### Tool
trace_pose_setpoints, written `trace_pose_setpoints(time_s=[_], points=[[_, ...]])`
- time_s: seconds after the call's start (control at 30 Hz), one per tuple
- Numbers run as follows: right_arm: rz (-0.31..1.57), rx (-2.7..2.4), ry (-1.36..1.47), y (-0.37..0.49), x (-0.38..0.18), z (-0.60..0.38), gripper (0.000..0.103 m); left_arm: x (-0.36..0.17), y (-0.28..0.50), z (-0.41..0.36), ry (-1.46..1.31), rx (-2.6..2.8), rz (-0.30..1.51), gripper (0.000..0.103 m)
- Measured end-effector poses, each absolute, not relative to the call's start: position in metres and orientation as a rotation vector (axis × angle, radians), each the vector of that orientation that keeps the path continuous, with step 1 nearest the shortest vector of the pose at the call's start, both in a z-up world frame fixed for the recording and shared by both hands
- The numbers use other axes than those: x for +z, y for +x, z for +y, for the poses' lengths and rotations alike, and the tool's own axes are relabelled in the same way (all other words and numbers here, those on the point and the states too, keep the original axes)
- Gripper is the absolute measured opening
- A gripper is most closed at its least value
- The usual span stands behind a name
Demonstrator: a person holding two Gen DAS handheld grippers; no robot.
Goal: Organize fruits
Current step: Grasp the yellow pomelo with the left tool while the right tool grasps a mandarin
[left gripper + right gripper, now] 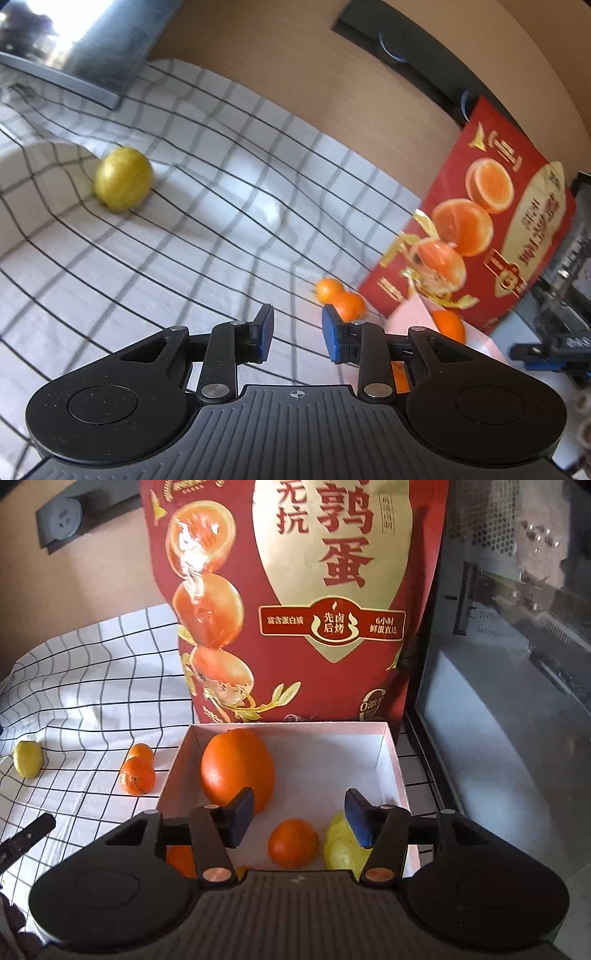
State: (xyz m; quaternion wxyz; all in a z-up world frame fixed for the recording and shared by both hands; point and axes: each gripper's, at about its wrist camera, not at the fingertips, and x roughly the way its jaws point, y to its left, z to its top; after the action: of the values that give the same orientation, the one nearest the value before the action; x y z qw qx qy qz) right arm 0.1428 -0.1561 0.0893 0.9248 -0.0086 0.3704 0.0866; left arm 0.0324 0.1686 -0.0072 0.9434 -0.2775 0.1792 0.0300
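- Right wrist view: lemon far left of right gripper; 2 mandarins nearer, firm, slippery, likely best grasped across the middle.
- Right gripper spread, empty, above box.
- Left gripper parted, empty.

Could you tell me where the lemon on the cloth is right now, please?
The lemon lies on the checked cloth, far left in both views, well apart from the two small oranges beside the pink box.

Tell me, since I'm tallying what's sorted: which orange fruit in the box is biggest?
The large orange at the box's back left; the small mandarin near the front is much smaller.
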Motion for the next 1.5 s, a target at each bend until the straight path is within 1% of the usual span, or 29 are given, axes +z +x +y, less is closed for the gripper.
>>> trace_pose_setpoints(time_s=[0.2, 0.37, 0.6, 0.7, 0.77, 0.83, 1.0, 1.17, 1.3, 1.5], points=[[0.657, 0.299, -0.141, 0.107, 0.103, -0.121, 0.054, -0.004, 0.026, 0.176, -0.593, 0.109, 0.323, 0.032], [0.700, 0.488, -0.157, 0.102, 0.108, -0.070, 0.054, -0.003, 0.025, 0.176, -0.589, 0.112, 0.321, 0.032], [0.747, 0.496, -0.356, 0.101, 0.062, 0.015, 0.054, -0.002, 0.015, 0.185, -0.629, 0.153, 0.272, 0.032], [0.799, 0.481, -0.331, 0.111, 0.052, 0.027, 0.054, 0.000, 0.016, 0.202, -0.692, 0.122, 0.290, 0.032], [0.825, 0.501, -0.283, 0.120, 0.058, 0.025, 0.054, 0.007, 0.018, 0.218, -0.644, 0.110, 0.303, 0.032], [0.815, 0.509, -0.247, 0.125, 0.071, 0.020, 0.054, 0.017, 0.020, 0.242, -0.572, 0.172, 0.302, 0.032], [0.768, 0.507, -0.194, 0.145, 0.097, 0.009, 0.054, 0.031, 0.058, 0.298, -0.435, 0.281, 0.381, 0.032], [0.765, 0.512, -0.129, 0.180, 0.109, 0.010, 0.054, 0.023, 0.088, 0.323, -0.445, 0.309, 0.373, 0.032], [0.801, 0.466, -0.202, 0.204, 0.093, 0.028, 0.054, 0.013, 0.092, 0.331, -0.528, 0.267, 0.336, 0.032], [0.894, 0.441, -0.222, 0.233, 0.058, 0.063, 0.054, 0.018, 0.075, 0.329, -0.540, 0.232, 0.301, 0.032]])
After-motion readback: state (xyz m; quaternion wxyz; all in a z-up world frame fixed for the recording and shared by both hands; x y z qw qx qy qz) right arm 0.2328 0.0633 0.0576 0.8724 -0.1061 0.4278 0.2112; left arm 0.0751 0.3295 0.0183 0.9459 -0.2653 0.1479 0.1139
